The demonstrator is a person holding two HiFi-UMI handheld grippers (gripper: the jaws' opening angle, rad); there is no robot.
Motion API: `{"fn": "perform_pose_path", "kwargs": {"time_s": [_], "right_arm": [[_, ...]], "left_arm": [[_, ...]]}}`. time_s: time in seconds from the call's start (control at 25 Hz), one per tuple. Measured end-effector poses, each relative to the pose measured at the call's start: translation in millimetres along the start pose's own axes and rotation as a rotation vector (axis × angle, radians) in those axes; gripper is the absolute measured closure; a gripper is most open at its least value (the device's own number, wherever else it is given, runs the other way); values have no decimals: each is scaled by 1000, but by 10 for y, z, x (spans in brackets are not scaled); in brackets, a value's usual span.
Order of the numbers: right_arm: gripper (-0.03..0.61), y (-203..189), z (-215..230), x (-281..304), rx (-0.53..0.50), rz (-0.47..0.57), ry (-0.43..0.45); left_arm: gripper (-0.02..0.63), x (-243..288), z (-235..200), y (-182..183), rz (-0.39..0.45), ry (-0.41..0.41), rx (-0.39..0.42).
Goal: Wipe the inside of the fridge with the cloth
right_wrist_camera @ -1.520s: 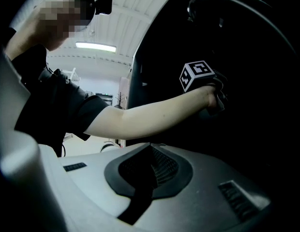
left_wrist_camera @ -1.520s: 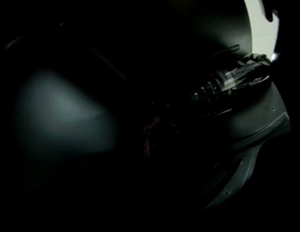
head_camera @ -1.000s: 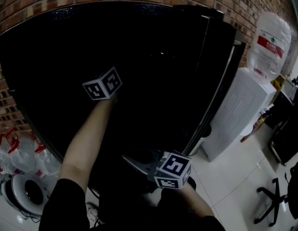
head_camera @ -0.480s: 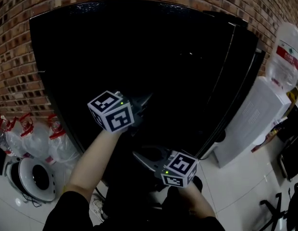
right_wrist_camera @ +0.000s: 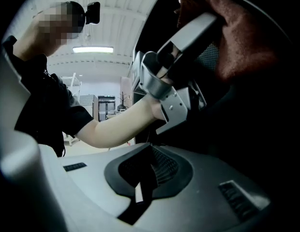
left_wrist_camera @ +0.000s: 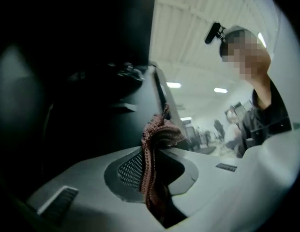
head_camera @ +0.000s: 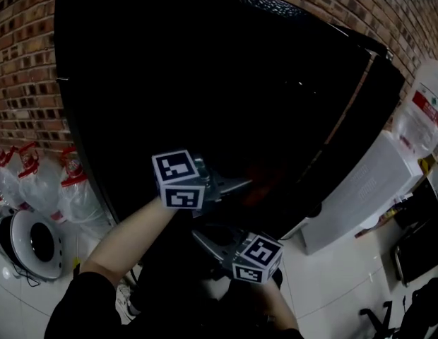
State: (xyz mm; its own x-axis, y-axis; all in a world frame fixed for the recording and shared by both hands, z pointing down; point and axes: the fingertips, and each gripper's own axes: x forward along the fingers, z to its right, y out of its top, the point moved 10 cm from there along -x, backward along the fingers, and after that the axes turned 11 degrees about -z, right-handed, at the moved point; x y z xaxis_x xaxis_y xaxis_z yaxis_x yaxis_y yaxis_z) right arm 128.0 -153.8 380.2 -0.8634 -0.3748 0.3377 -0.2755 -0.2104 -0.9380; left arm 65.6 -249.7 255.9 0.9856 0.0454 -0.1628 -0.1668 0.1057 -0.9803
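Note:
The tall black fridge point(head_camera: 205, 69) fills the head view, and its glossy doors look closed. My left gripper point(head_camera: 235, 186) is held up in front of the door, jaws turned to the right. It is shut on a crumpled pink-brown cloth point(left_wrist_camera: 157, 139), whose folds stick out past the jaw tips. Just below and nearer to me is my right gripper point(head_camera: 207, 239). In the right gripper view its pads point(right_wrist_camera: 162, 168) meet with nothing between them. That view also shows the left gripper point(right_wrist_camera: 181, 57) and the cloth point(right_wrist_camera: 237, 42) at the upper right.
A white water dispenser point(head_camera: 360, 189) with a bottle point(head_camera: 422, 119) on top stands right of the fridge. Clear bags point(head_camera: 35, 182) and a round white appliance point(head_camera: 28, 242) sit on the floor at the left. A brick wall point(head_camera: 21, 62) is behind.
My left gripper has come down and to the right with the cloth, closer to the right gripper, and its jaws have swung rightward. The right gripper has sunk slightly.

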Motion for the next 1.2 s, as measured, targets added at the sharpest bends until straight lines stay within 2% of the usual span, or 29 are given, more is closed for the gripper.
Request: {"fn": "perform_pose_path", "kwargs": {"time_s": [0.08,0.2,0.56,1.04,1.2], "right_arm": [[575,-22,18,5,5,-3,1],[574,-34,30,21,7,-2,6],[575,21,89,-3,-1,13,-9],[574,93,96,-6,-62,59,10],[574,83,121,19,-71,50,6]], "left_arm": [[568,-24,-96,-50,24,51,2],[568,-55,-210,-101,18,117,27],[568,-58,-502,-160,68,126,-8],[568,-108,-864,-139,89,232,-21],[568,-112,-1034,-169,67,281,-26]]}}
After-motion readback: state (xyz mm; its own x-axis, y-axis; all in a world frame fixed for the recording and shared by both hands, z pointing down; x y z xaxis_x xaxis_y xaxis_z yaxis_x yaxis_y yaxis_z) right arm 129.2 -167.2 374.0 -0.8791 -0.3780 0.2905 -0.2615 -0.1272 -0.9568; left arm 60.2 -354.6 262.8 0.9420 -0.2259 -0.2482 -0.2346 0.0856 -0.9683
